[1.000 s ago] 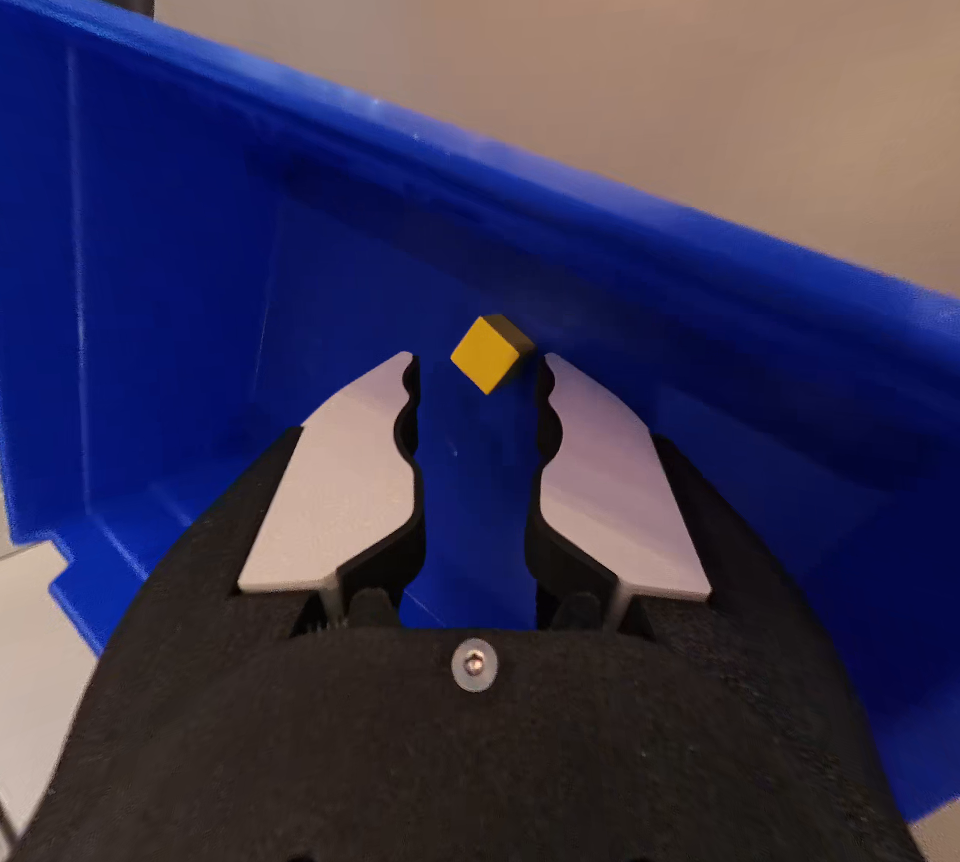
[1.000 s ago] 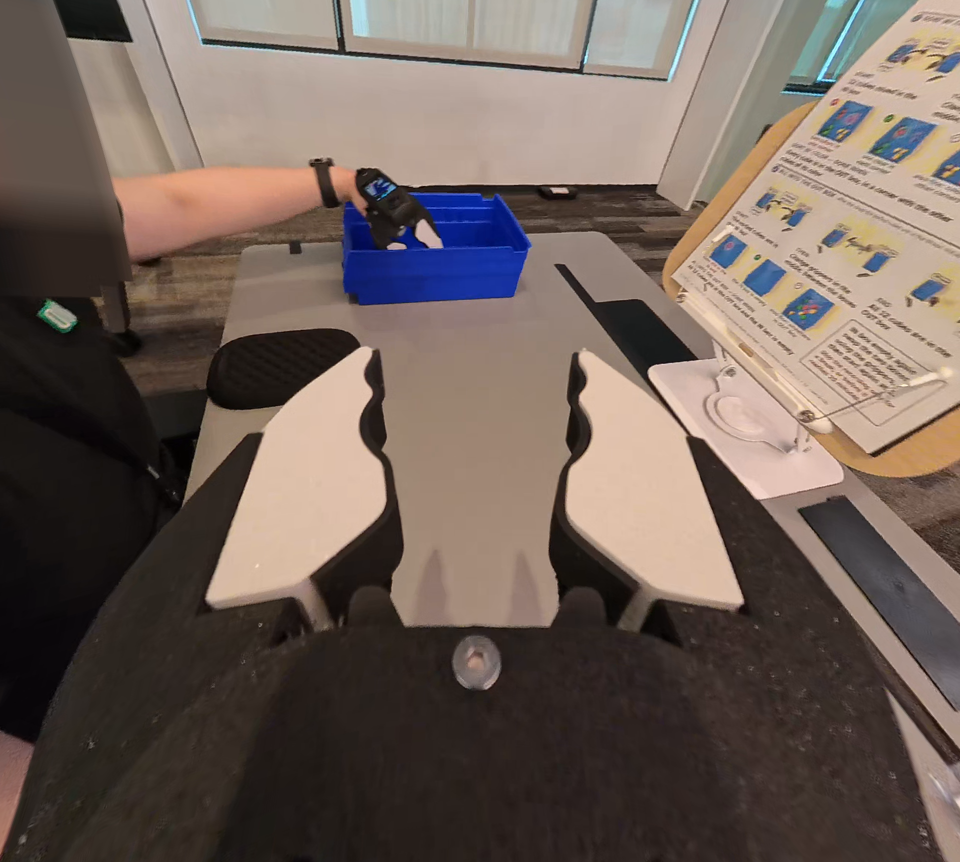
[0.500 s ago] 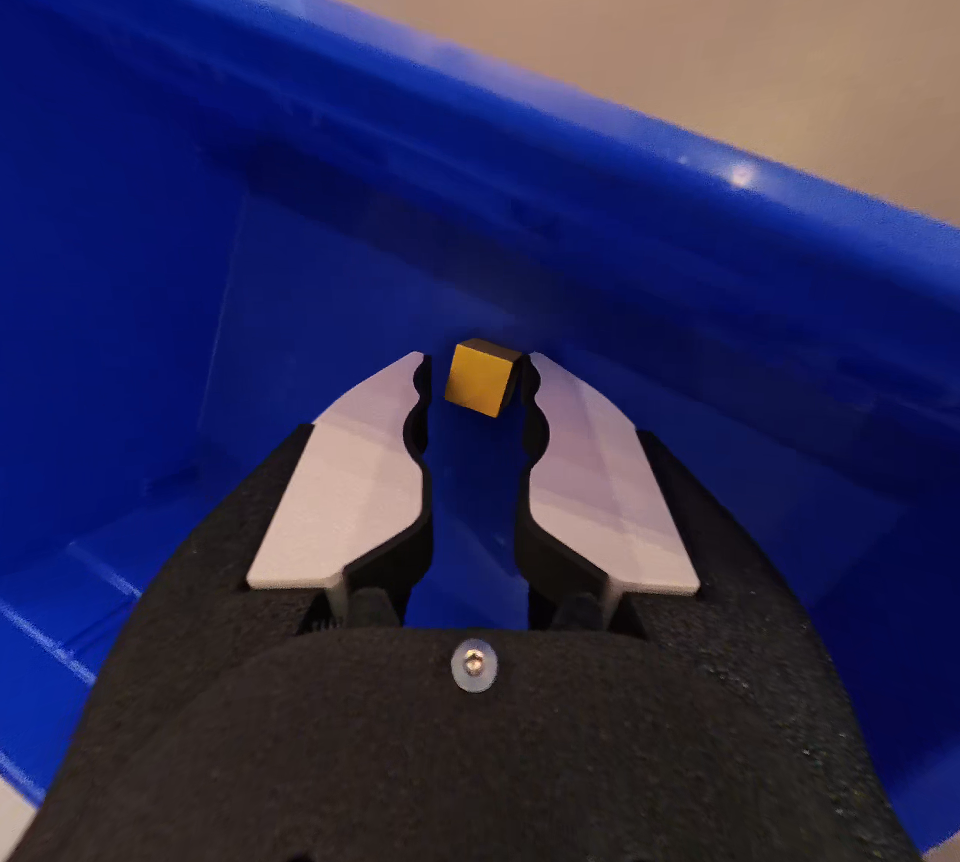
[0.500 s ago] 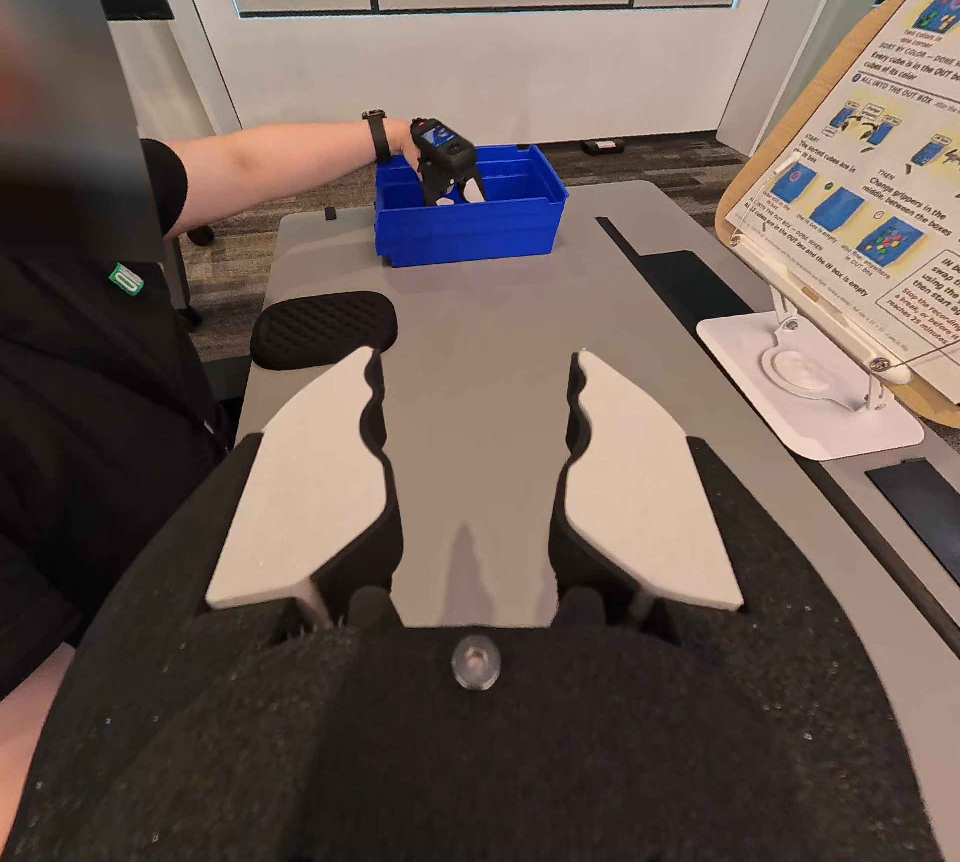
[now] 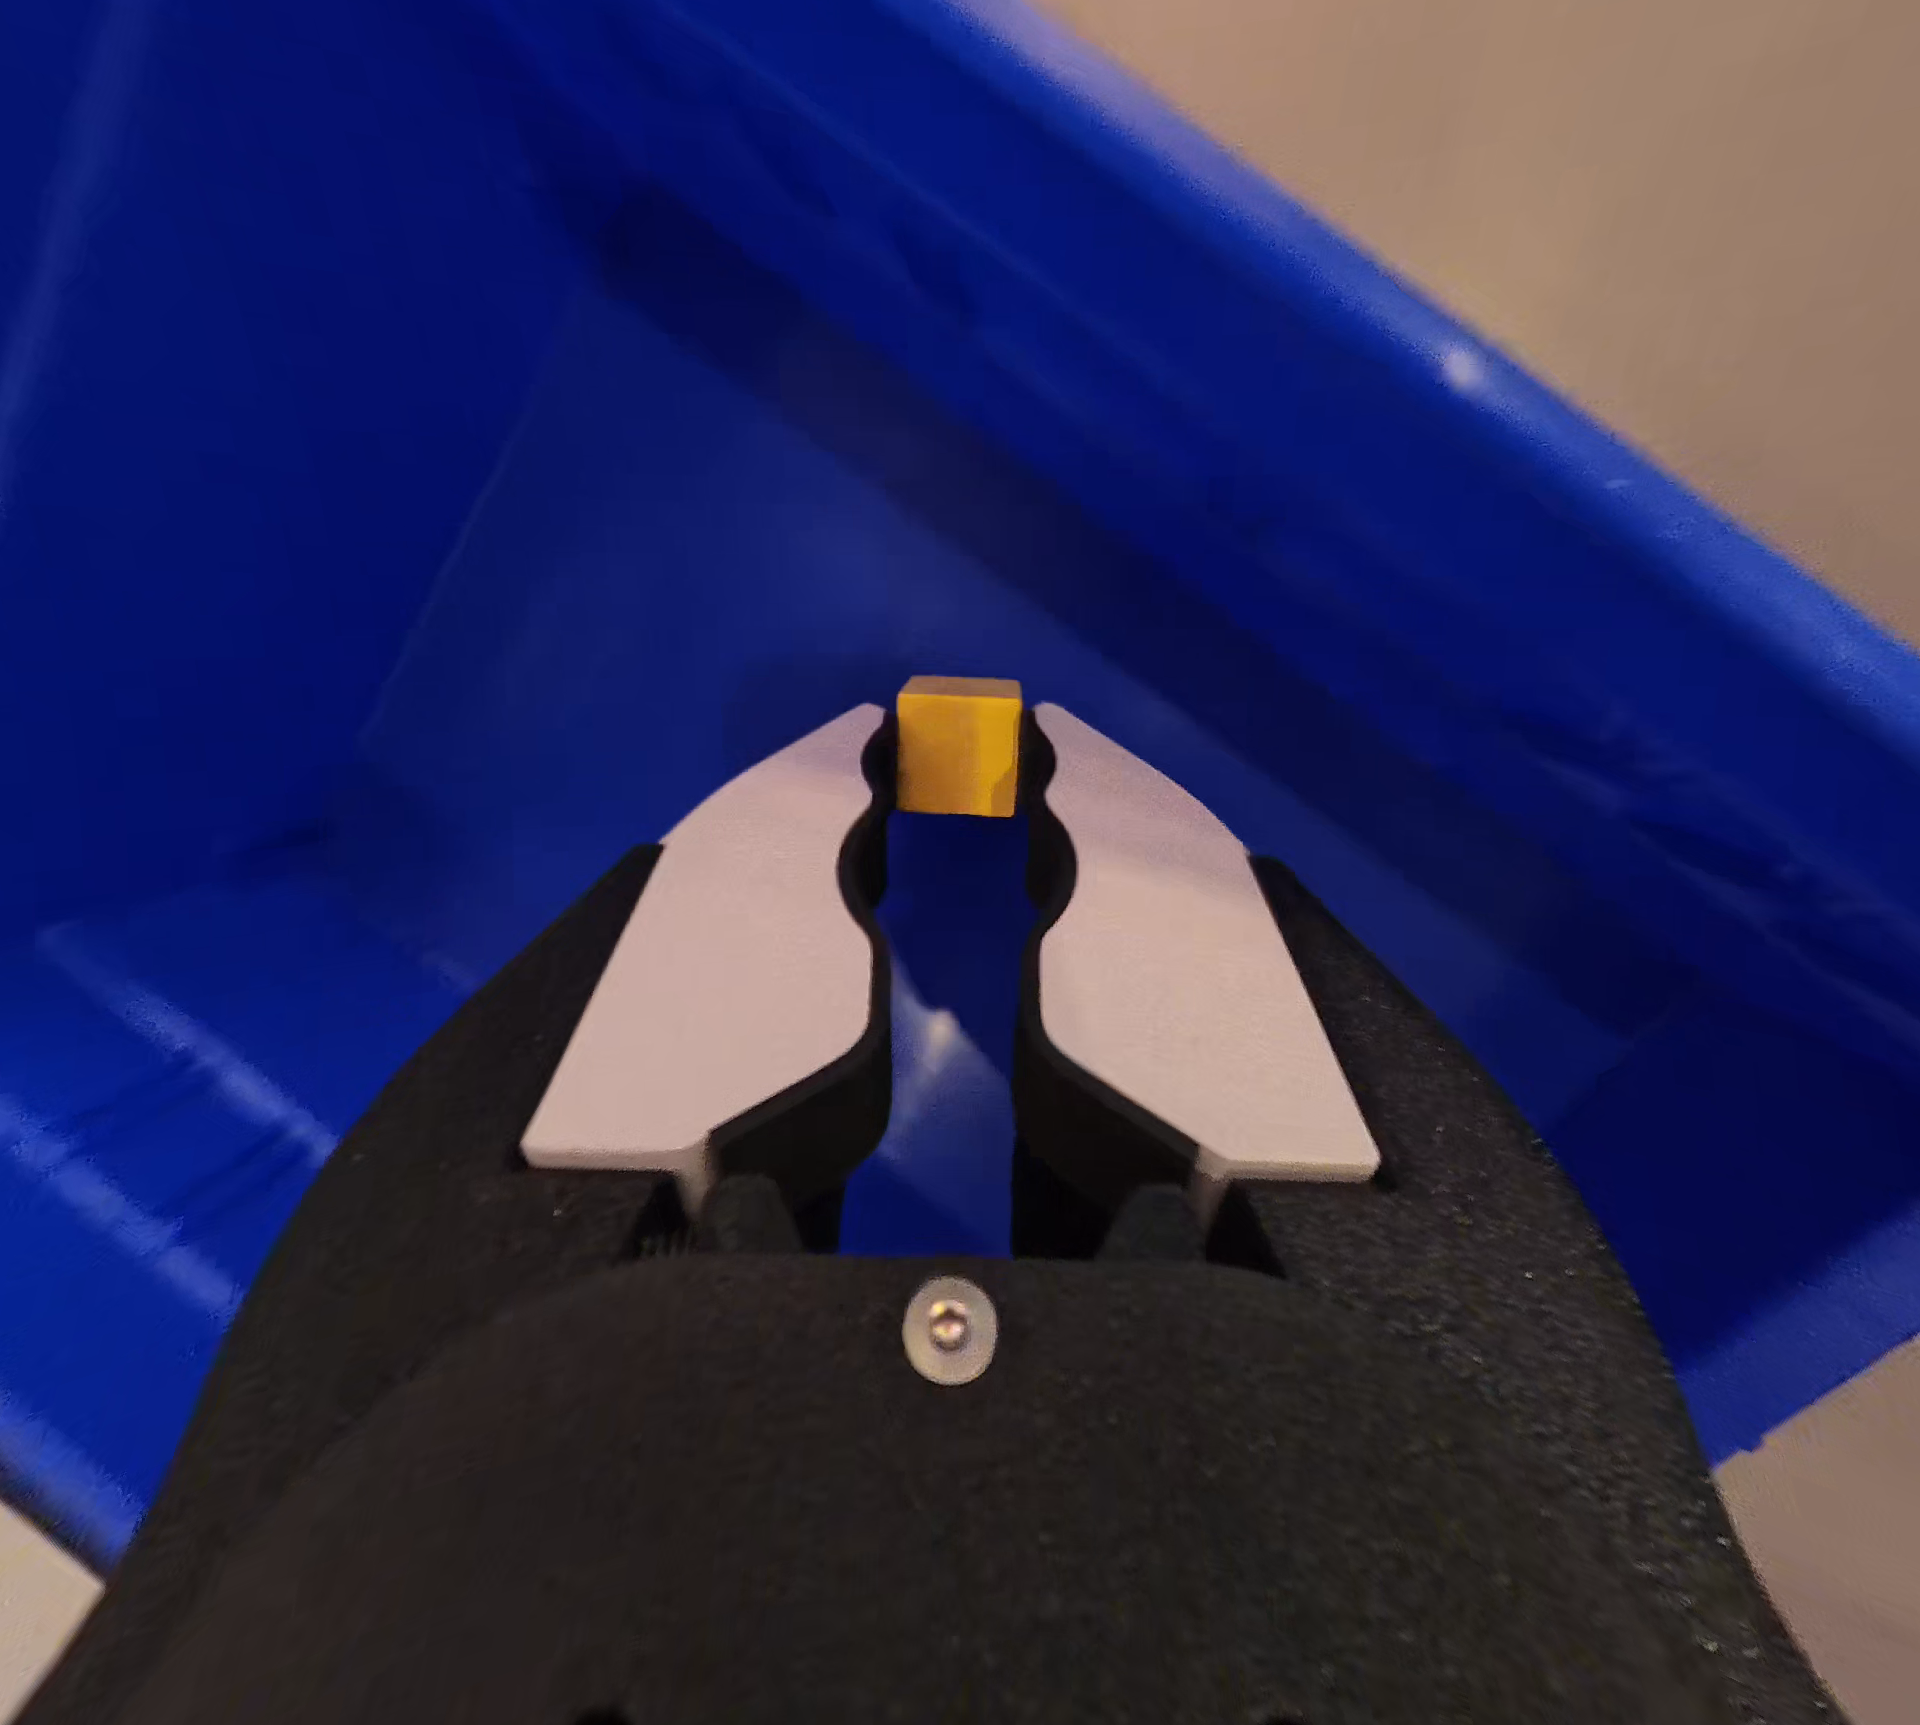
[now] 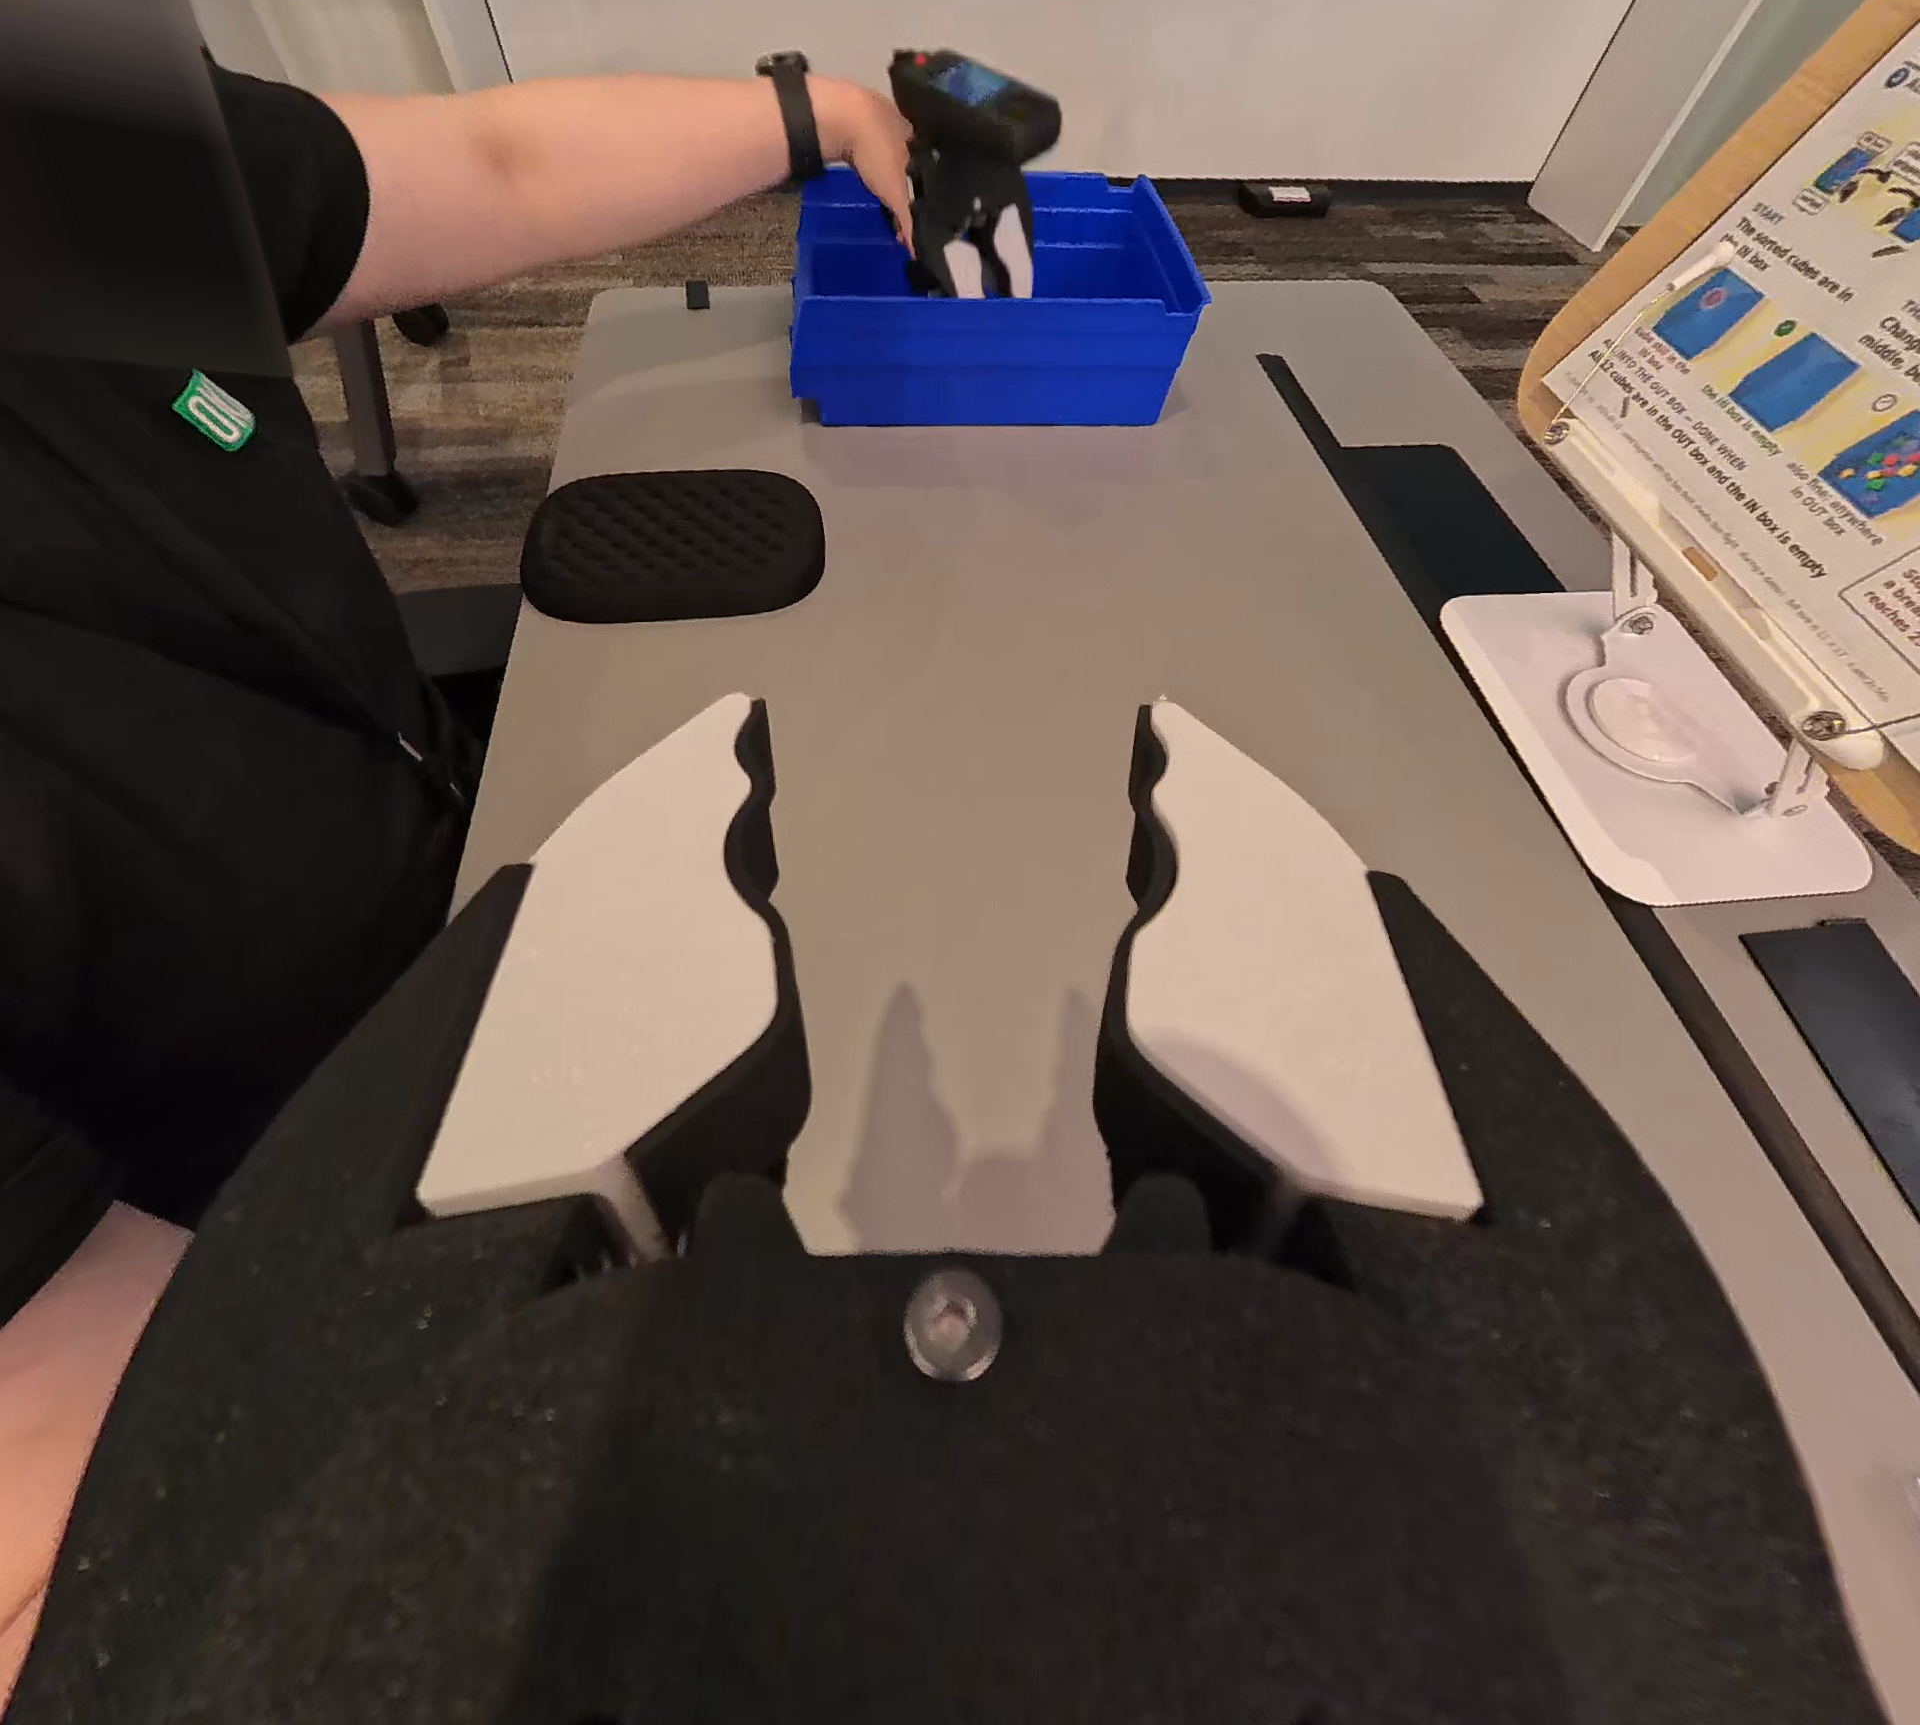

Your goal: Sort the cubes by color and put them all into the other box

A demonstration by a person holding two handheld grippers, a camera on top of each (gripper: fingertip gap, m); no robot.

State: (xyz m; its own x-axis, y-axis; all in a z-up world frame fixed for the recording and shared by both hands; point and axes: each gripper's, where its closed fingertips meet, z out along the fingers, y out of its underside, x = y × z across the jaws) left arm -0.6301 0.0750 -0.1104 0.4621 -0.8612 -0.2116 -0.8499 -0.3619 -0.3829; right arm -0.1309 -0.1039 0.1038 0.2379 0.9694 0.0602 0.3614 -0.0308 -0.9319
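Note:
In the left wrist view my left gripper (image 5: 957,750) is inside a blue box (image 5: 1143,345) and is shut on a small yellow cube (image 5: 957,748); both pads press its sides at the fingertips. In the right wrist view the same blue box (image 6: 987,366) stands at the far end of the grey table (image 6: 987,636), with the left gripper (image 6: 977,262) reaching down into it. My right gripper (image 6: 951,719) is open and empty above the table's middle, well short of the box.
A black padded rest (image 6: 673,545) lies at the table's left edge. A white stand (image 6: 1652,761) with a tilted instruction board (image 6: 1766,387) is at the right. A person's arm (image 6: 582,158) and body are at the left.
My left pads closed in on the yellow cube and now grip it; the cube turned square between them. The right gripper's view tilted down, its jaws still open.

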